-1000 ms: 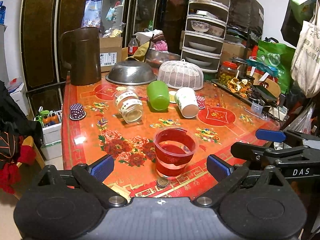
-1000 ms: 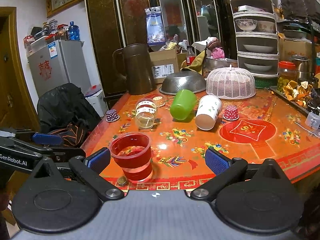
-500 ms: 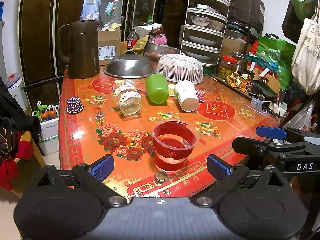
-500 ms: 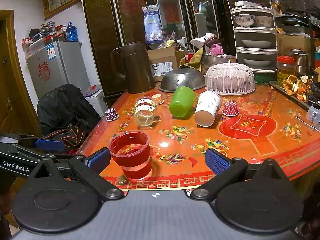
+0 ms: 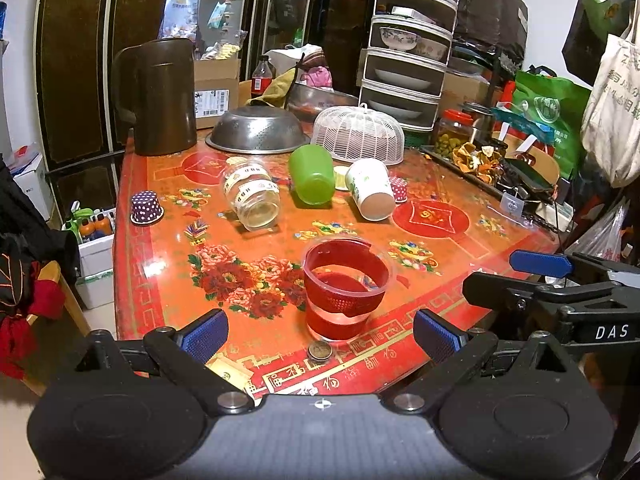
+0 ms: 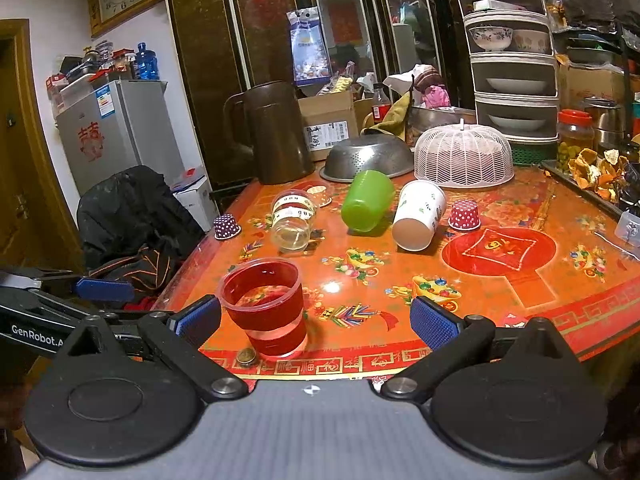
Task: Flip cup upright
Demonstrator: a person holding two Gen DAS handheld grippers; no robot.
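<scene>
Both grippers hang off the table's near edge [image 5: 132, 288] — left gripper [image 5: 320, 330] and right gripper [image 6: 316, 320] spread wide, nothing between the pads. The red-sleeved clear cup [image 5: 345, 290] stands upright near that edge, a coin [image 5: 319, 350] just beside its base. Mid-table, the glass jar [image 5: 253, 196], green cup [image 5: 312, 174] and white paper cup [image 5: 370, 194] lie on their sides.

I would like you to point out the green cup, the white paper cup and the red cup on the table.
green cup [image 5: 312, 178]: left wrist view, on its side wall as it lies tipped over.
white paper cup [image 5: 370, 188]: left wrist view, on its printed side wall.
red cup [image 6: 264, 304]: right wrist view, on its red outer band.
</scene>
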